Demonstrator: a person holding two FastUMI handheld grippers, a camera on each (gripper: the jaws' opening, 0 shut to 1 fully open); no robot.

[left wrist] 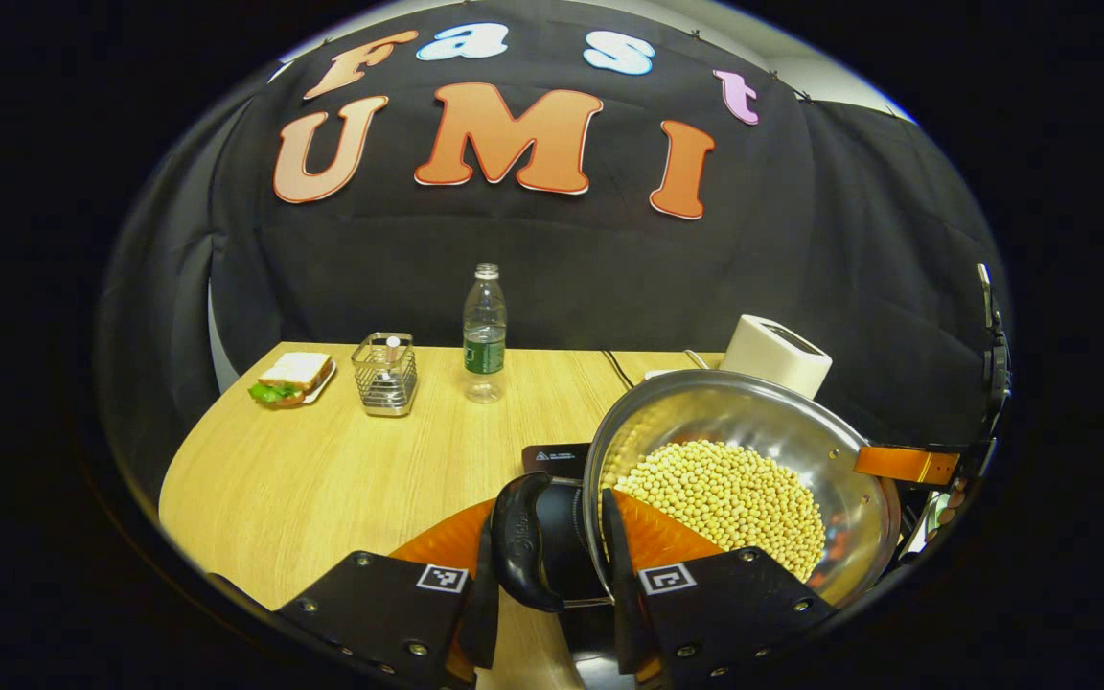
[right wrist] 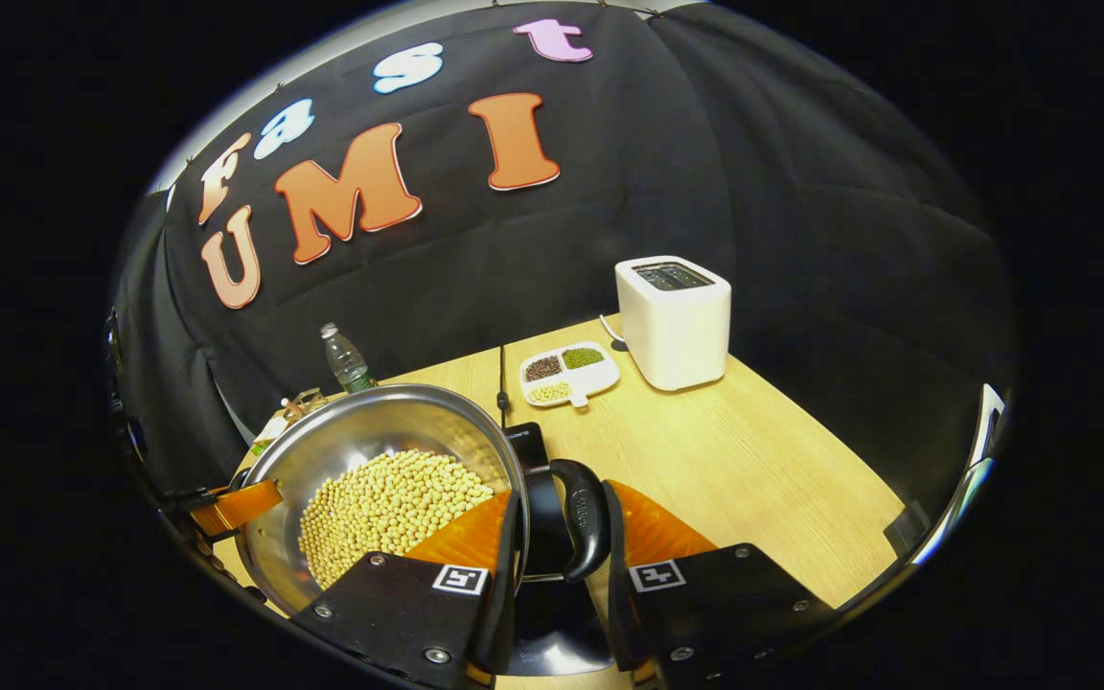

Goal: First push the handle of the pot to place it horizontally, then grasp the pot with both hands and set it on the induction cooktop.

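A steel pot (left wrist: 763, 412) holding yellow soybeans (left wrist: 734, 498) is carried between both grippers and tilts slightly. My left gripper (left wrist: 552, 561) is shut across the pot's black side handle (left wrist: 521, 546) and rim, one finger outside the loop and one inside the wall. My right gripper (right wrist: 562, 551) clamps the opposite black handle (right wrist: 586, 527) the same way on the pot (right wrist: 370, 426). Each gripper's far finger shows at the other rim (left wrist: 907, 465) (right wrist: 238, 506). The black induction cooktop (left wrist: 557, 458) (right wrist: 525, 439) peeks out beneath the pot; whether the pot touches it I cannot tell.
On the wooden table (left wrist: 322, 479) stand a water bottle (left wrist: 484, 335), a wire holder (left wrist: 385, 376) and a sandwich on a plate (left wrist: 291, 379). A white toaster (right wrist: 674, 321) and a divided dish of beans (right wrist: 569, 374) sit at the back right, with a cable (right wrist: 501, 379) nearby.
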